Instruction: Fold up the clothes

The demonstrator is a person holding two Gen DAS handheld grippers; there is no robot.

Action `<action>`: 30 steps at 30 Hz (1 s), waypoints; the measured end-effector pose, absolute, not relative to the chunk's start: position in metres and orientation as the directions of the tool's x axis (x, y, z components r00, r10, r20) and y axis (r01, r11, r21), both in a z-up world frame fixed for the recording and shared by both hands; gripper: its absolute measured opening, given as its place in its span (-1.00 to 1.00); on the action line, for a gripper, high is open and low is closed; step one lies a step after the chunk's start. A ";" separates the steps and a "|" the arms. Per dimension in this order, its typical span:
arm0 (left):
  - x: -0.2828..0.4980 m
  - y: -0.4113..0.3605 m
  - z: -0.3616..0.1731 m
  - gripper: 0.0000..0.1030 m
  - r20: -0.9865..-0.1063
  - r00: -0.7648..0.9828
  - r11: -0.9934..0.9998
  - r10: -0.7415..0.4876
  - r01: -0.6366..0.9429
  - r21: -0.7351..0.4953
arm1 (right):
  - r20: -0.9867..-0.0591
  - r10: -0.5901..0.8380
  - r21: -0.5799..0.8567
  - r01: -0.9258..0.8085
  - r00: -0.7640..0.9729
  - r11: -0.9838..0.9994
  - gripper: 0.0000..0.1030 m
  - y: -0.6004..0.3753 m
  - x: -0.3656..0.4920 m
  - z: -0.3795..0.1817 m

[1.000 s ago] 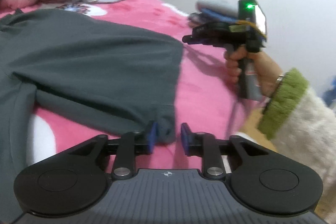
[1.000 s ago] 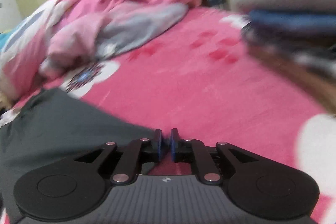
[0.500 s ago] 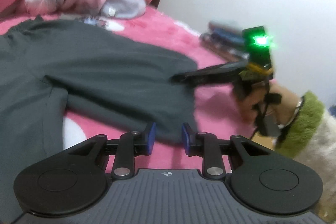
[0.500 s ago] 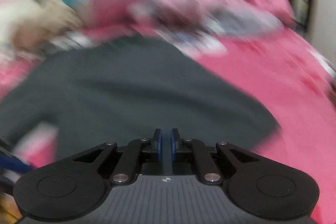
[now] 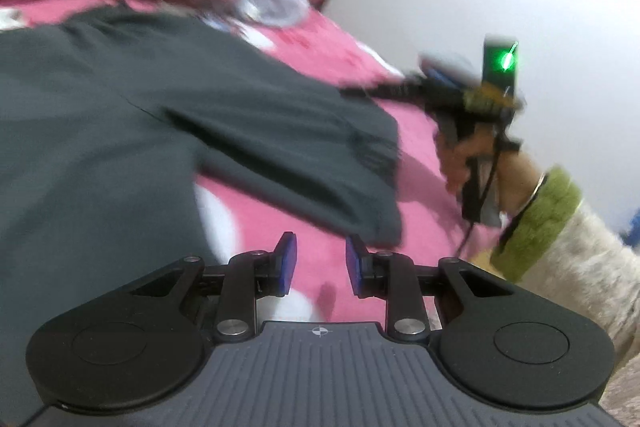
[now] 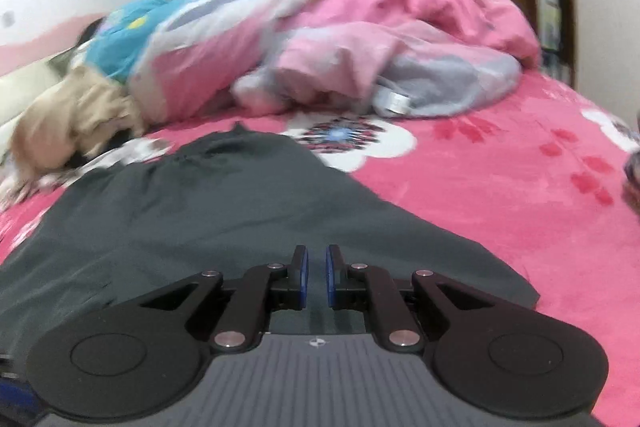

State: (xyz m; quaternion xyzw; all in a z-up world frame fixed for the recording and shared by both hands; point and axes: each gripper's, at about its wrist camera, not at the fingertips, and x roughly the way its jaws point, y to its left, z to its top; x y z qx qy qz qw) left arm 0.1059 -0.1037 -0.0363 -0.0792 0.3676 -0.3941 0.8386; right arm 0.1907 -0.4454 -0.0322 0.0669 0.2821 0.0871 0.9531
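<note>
A dark grey garment [image 5: 168,115] lies spread on the pink bed [image 5: 416,187], one part folded over toward the right edge. My left gripper [image 5: 318,263] is open and empty, just short of the garment's near corner [image 5: 380,227]. My right gripper [image 6: 314,277] hovers over the garment [image 6: 208,227] with the jaws a narrow gap apart and nothing between them. It also shows in the left wrist view [image 5: 460,95], held at the garment's far right edge.
A heap of pink, grey and blue bedding [image 6: 320,39] lies at the far end of the bed. A beige cloth [image 6: 76,111] sits at the far left. A small stack of folded clothes [image 5: 444,67] lies behind the right gripper by the white wall.
My left gripper has let go of the garment's corner and pulled back a little. The right gripper has swung from the garment's edge to above its middle.
</note>
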 end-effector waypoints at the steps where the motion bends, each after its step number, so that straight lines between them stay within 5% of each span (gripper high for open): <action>1: 0.107 -0.092 -0.035 -0.49 -0.549 0.441 0.692 -0.710 0.582 -0.428 | -0.545 0.155 0.175 -0.069 0.824 0.982 -0.82 -0.455 0.199 -0.040; 4: 0.112 -0.061 -0.033 -0.45 -0.538 0.501 0.733 -0.678 0.512 -0.448 | -0.643 -0.058 0.167 0.214 0.764 0.962 -0.82 -0.495 0.204 -0.062; 8: 0.110 -0.022 -0.037 -0.34 -0.528 0.563 0.770 -0.636 0.416 -0.483 | -0.597 -0.087 0.312 0.330 0.798 0.891 -0.81 -0.524 0.165 -0.048; 26: 0.056 0.053 -0.022 -0.01 -0.472 0.740 0.857 -0.480 0.281 -0.431 | -0.517 0.126 0.494 0.175 0.847 0.852 -0.61 -0.441 0.085 0.002; 30: 0.045 0.078 -0.023 -0.01 -0.463 0.777 0.874 -0.426 0.220 -0.434 | -0.513 0.200 0.486 0.091 0.835 0.869 -0.43 -0.408 0.088 0.017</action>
